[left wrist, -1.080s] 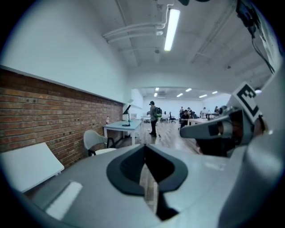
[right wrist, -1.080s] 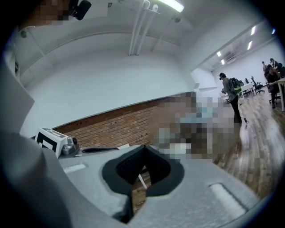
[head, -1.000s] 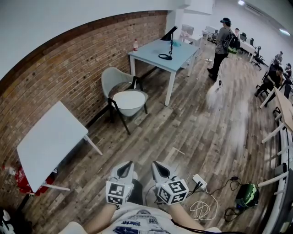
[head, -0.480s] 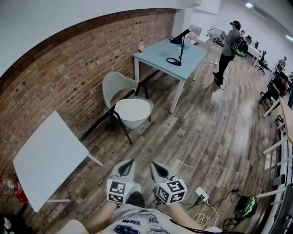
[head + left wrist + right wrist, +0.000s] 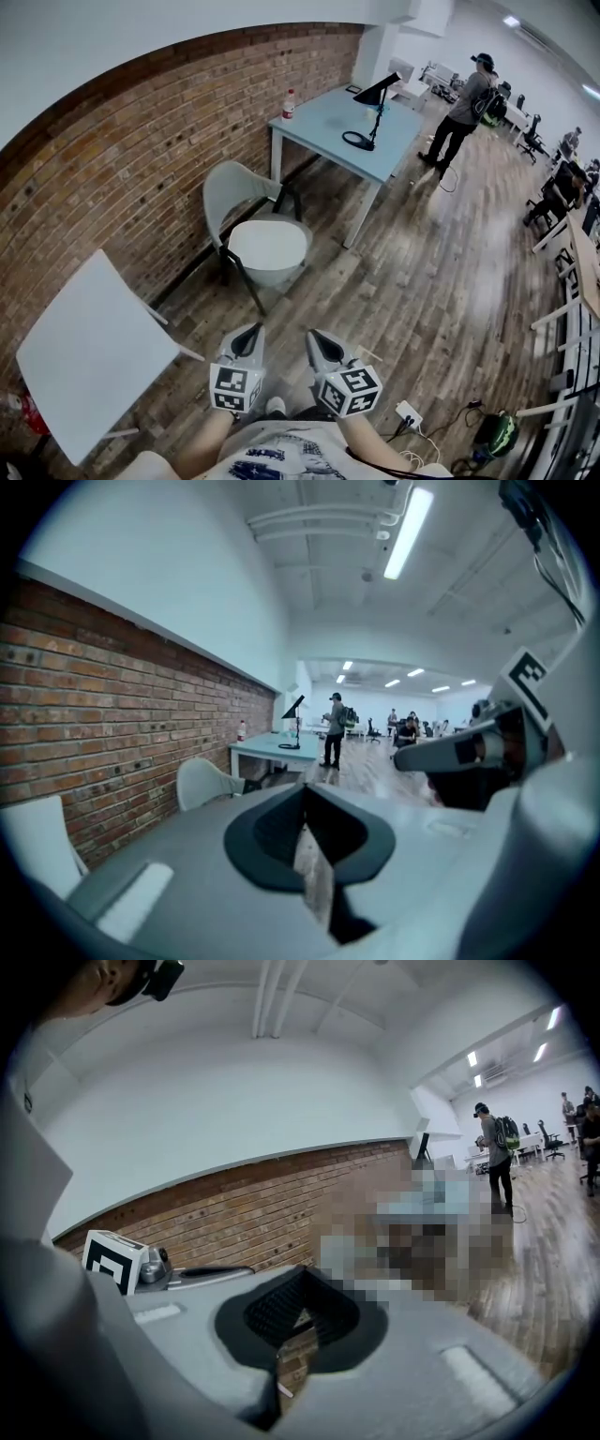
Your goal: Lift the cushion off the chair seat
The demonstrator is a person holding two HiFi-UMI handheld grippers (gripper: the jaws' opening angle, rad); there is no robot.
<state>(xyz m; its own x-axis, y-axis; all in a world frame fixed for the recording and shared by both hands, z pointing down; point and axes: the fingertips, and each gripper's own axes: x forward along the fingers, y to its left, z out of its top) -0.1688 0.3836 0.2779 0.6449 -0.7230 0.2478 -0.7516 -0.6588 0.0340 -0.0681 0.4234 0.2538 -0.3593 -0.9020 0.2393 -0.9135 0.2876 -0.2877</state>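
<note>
Well, you hold the left gripper [image 5: 248, 334] and right gripper [image 5: 323, 341] side by side, tipped slightly down — both clenched on nothing. Ahead, the white cushion [image 5: 269, 247] lies on the chair [image 5: 225, 187] seat beside the brick wall [image 5: 141, 159] — open wooden floor [image 5: 412, 281] between.

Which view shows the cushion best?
Head view: the whole white cushion lies on the chair seat. Left gripper view shows only the chair's backrest; the seat is hidden. Right gripper view shows no cushion.
</note>
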